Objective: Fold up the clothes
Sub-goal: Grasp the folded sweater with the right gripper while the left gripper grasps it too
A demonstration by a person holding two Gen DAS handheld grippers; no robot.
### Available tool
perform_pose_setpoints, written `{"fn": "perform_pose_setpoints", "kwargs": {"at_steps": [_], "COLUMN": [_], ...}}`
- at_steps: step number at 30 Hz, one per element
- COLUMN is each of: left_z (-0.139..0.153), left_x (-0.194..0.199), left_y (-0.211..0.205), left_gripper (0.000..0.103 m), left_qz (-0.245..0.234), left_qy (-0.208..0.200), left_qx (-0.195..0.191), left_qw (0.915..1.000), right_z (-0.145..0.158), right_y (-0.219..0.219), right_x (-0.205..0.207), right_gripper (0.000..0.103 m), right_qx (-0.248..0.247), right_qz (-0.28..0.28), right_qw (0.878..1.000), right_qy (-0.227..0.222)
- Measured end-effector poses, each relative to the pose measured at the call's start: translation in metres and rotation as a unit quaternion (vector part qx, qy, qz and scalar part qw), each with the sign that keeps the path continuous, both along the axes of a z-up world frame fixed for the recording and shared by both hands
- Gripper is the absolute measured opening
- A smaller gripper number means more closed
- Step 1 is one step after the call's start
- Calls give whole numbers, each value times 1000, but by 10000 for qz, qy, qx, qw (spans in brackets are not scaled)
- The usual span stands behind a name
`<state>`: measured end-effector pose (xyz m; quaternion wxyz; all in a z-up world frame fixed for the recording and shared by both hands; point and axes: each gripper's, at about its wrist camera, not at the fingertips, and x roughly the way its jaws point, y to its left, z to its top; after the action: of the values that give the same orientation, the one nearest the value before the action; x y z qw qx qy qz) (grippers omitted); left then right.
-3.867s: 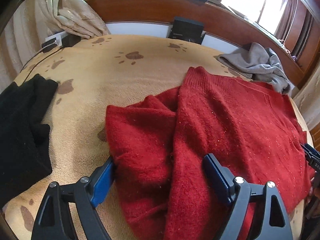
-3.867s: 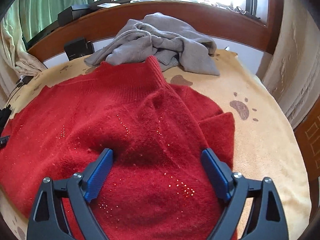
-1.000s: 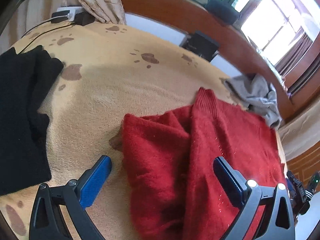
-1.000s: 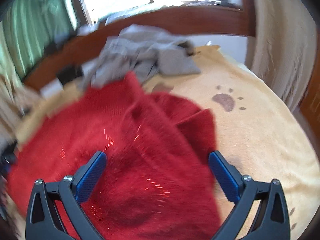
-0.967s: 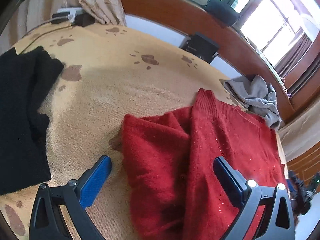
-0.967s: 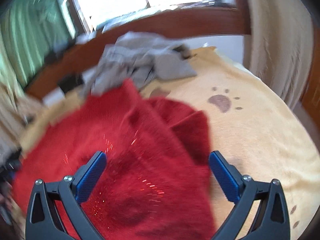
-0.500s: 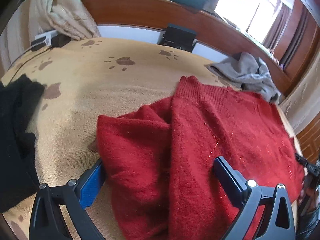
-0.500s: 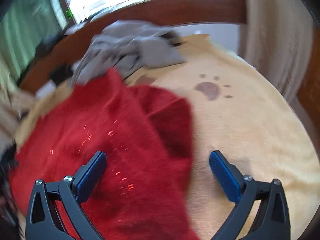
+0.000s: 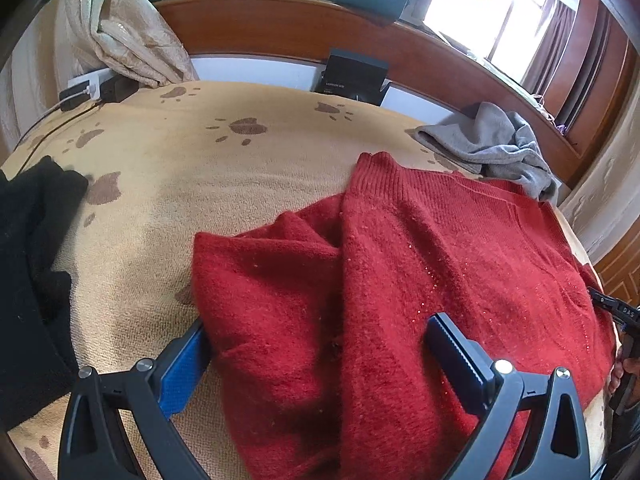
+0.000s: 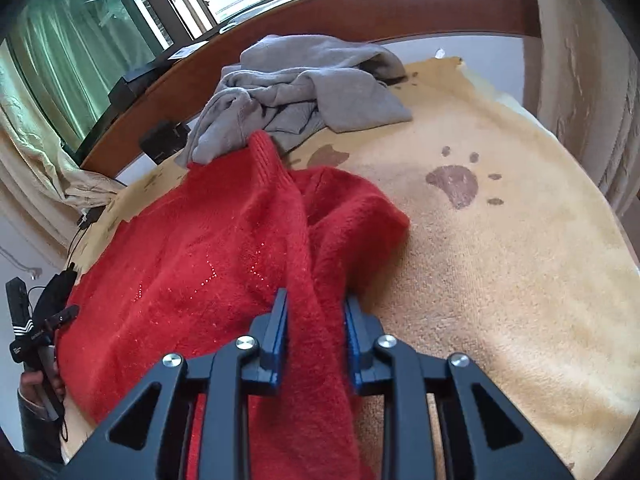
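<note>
A red knit sweater lies spread on a tan bed blanket, with one side folded over itself. My left gripper is open, its blue pads wide apart and straddling the folded left side of the sweater near its hem. In the right wrist view the same red sweater fills the left half, and my right gripper is shut on a bunched fold of it at its right edge. The red fabric runs down between the blue pads.
A crumpled grey garment lies at the head of the bed by the wooden headboard. A black garment covers the bed's left side. A black box stands against the headboard. A hand holds the other gripper at left.
My right gripper has gone from wide open to shut on the sweater's right edge. The left gripper has dropped closer to the sweater's left fold and stayed open.
</note>
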<state>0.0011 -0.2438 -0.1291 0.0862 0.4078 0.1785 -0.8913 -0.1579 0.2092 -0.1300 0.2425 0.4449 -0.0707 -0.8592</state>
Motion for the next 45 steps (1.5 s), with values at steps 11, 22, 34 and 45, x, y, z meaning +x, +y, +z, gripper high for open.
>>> {"fn": "perform_pose_setpoints", "kwargs": {"at_steps": [11, 22, 34, 45], "left_z": [0, 2, 3, 4], "left_x": [-2, 6, -17, -16], "left_y": [-1, -22, 5, -3], "left_gripper": [103, 103, 103, 33], "left_qz": [-46, -295, -1196, -585], "left_qy": [-65, 348, -96, -244], "left_qx": [8, 976, 731, 637], "left_qw": [10000, 9942, 9901, 9960], "right_z": [-3, -3, 0, 1], "right_y": [-46, -33, -26, -26], "right_x": [3, 1, 0, 2], "right_gripper": [92, 92, 65, 40], "right_qx": [987, 672, 491, 538], "right_qz": [464, 310, 184, 185], "right_qw": [9933, 9967, 9980, 9976], "right_qy": [393, 347, 340, 383]}}
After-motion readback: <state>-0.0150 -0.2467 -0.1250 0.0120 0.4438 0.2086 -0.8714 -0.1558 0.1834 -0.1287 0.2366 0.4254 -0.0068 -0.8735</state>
